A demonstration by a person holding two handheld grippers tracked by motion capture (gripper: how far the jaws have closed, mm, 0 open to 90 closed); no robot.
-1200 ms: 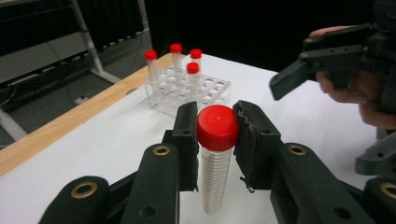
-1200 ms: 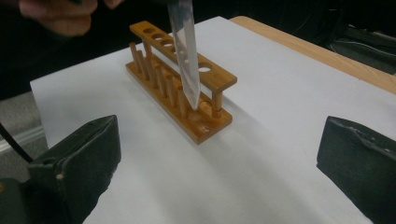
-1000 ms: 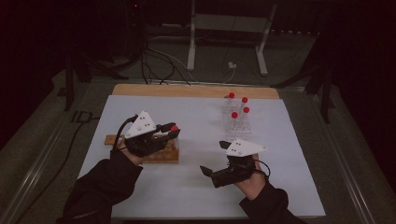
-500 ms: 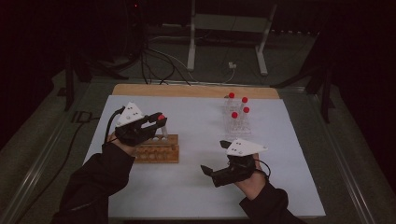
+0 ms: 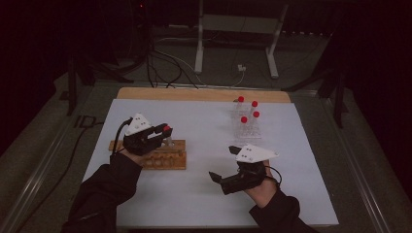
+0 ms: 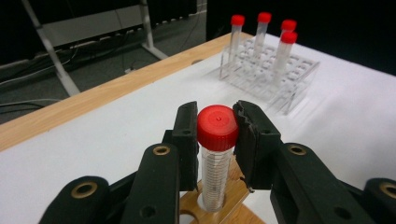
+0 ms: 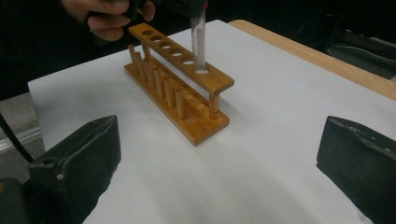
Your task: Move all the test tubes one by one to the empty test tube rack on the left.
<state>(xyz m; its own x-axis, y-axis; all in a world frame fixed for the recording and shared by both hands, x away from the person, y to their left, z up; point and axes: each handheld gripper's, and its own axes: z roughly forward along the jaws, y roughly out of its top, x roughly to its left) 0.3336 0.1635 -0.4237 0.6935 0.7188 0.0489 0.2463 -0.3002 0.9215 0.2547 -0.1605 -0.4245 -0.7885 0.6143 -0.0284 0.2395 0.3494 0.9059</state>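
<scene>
- The left gripper (image 6: 217, 128) is clenched on the red cap of a test tube (image 6: 215, 175); the tube stands upright with its lower end entering the end hole of the wooden rack (image 5: 163, 155).
- In the right gripper view the tube (image 7: 200, 42) passes into the last hole at the rack's (image 7: 180, 84) near end, just beside the end post.
- The right gripper (image 5: 224, 165) is released, jaws wide apart with nothing between them, over bare white table (image 5: 301, 194) near the front edge.
- The clear rack (image 5: 248, 127) with four red-capped tubes stands toward the far edge, well apart from both grippers.
- Open surface lies between the two racks and across the table's right half.
- Change from the earlier frames: the left gripper has moved leftward and down, from beyond the wooden rack's right end to above it; the right gripper has held its position.
</scene>
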